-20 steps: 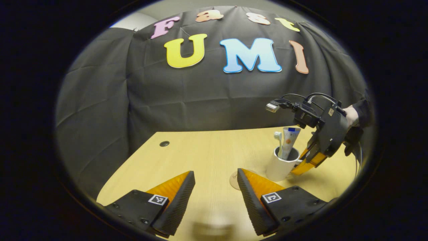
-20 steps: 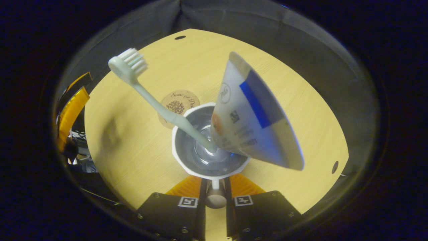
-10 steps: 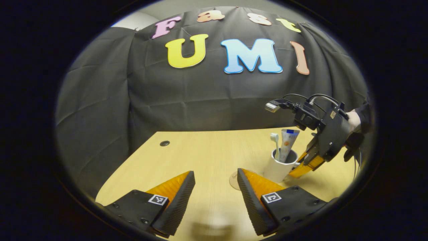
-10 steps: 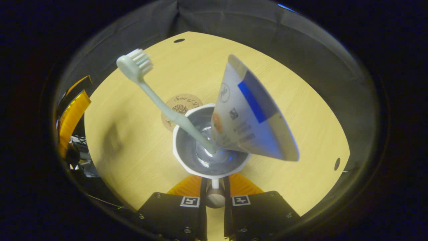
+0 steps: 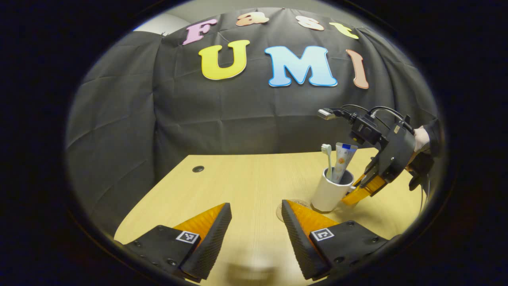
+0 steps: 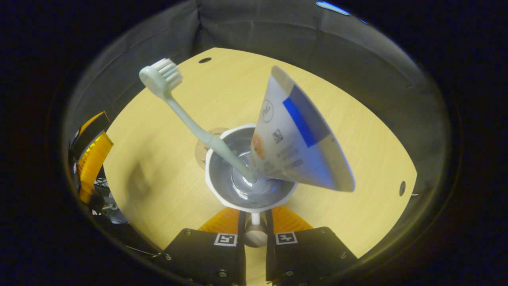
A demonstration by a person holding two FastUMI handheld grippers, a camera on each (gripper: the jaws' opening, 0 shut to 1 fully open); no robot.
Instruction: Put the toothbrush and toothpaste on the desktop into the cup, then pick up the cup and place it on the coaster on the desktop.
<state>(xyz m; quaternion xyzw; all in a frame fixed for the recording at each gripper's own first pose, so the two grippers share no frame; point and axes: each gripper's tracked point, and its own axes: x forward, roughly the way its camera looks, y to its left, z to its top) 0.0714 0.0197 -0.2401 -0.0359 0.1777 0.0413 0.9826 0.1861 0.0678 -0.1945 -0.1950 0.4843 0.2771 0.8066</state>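
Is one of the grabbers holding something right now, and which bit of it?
Yes. The right gripper is shut on the handle of the white cup, which has the toothbrush and toothpaste inside. The left gripper is open and holds nothing.

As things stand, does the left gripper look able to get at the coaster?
Probably yes: the left gripper is open, and the coaster lies just ahead by its finger. But the cup, held by the right gripper, partly covers it.
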